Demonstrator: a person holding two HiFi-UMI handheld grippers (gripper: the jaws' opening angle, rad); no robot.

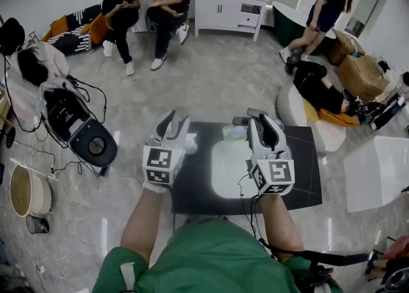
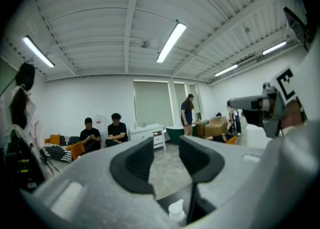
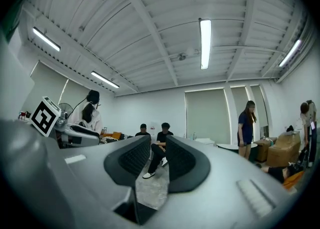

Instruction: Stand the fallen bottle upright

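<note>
We stood over a pale grey floor [image 1: 211, 87], with a low black table [image 1: 307, 176] directly below us and a bright patch of glare across its middle. A white cabinet [image 1: 227, 7] stood against the far wall, with two seated people [image 1: 144, 7] to its left.

We held both grippers out level above the table, side by side and apart from each other. The left gripper [image 1: 176, 122] was over the table's left edge. In the left gripper view its [image 2: 166, 148] jaws stood apart with only the floor and the room showing between the pads, so it gripped nothing. The right gripper [image 1: 248, 119] was over the table's far edge. Its [image 3: 159, 148] jaws were parted by a narrower gap, and it too was empty.

The bottle [image 1: 190, 144] was on the table just beside the left gripper, on its inner side. In the left gripper view only the bottle's white pump top [image 2: 176, 212] showed, low beneath the jaws and pointing up, with the body hidden. A small, pale translucent object [image 1: 234, 133] lay near the right gripper's tips. We couldn't tell what it was.
</note>
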